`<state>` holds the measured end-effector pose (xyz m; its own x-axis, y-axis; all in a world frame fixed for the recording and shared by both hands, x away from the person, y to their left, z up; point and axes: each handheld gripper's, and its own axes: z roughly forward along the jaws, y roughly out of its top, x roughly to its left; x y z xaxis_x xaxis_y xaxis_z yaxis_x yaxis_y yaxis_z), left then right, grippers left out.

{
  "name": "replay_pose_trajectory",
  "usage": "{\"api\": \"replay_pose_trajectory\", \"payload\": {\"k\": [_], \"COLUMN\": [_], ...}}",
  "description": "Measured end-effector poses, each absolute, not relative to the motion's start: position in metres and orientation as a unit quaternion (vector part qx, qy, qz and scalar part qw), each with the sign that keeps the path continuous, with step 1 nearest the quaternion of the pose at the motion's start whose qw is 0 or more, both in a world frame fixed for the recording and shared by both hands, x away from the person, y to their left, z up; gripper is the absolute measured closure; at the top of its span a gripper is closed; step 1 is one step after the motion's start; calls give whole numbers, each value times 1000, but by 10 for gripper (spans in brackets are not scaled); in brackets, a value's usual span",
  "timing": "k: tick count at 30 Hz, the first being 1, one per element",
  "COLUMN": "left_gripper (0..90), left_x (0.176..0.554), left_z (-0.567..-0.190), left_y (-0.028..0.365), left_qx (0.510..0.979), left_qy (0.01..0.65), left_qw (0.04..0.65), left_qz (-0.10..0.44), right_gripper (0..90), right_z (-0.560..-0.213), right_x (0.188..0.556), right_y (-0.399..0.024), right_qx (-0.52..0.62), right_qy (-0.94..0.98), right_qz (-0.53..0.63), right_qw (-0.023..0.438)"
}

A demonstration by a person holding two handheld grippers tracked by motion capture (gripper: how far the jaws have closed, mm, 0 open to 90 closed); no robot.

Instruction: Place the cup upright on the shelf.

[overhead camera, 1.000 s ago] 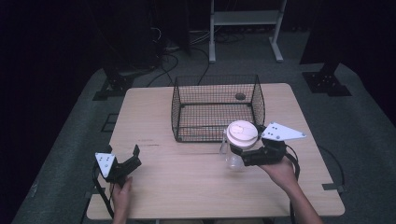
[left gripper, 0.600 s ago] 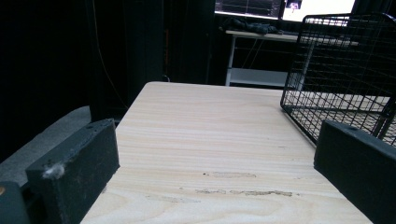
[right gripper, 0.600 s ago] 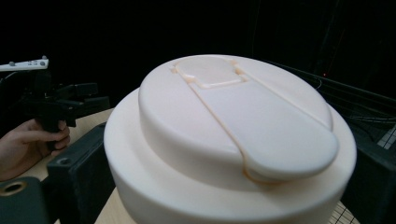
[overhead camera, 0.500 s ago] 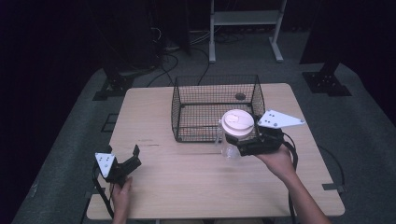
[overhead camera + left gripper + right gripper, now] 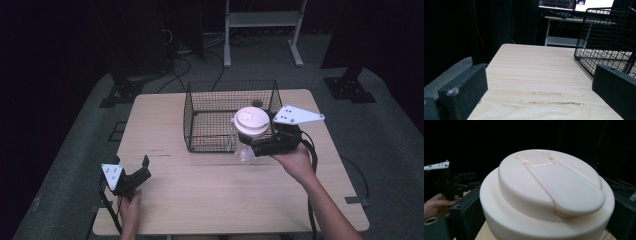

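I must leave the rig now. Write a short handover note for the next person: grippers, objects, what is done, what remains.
Right gripper: shut on the clear jar with a cream lid, held above the table at the near right corner of the wire basket.
Left gripper: open, holding nothing, at the near left table edge.
Done: jar gripped and lifted.
Left: probably lower the jar into the basket and release.
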<state>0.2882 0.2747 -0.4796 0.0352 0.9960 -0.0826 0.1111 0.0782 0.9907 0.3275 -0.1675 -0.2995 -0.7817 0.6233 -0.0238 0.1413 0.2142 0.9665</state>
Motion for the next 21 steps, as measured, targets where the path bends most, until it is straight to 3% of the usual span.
{"api": "replay_pose_trajectory", "payload": {"k": [21], "left_gripper": [0], "left_x": [288], "left_z": [-480], "left_y": [275], "left_qx": [516], "left_qy": [536], "left_qw": [502], "left_qz": [441], "right_gripper": [45], "right_z": [-270], "right_x": [353], "right_y": [-157], "right_qx": [254], "right_qy": [751], "right_qz": [567], "right_qw": [225]}}
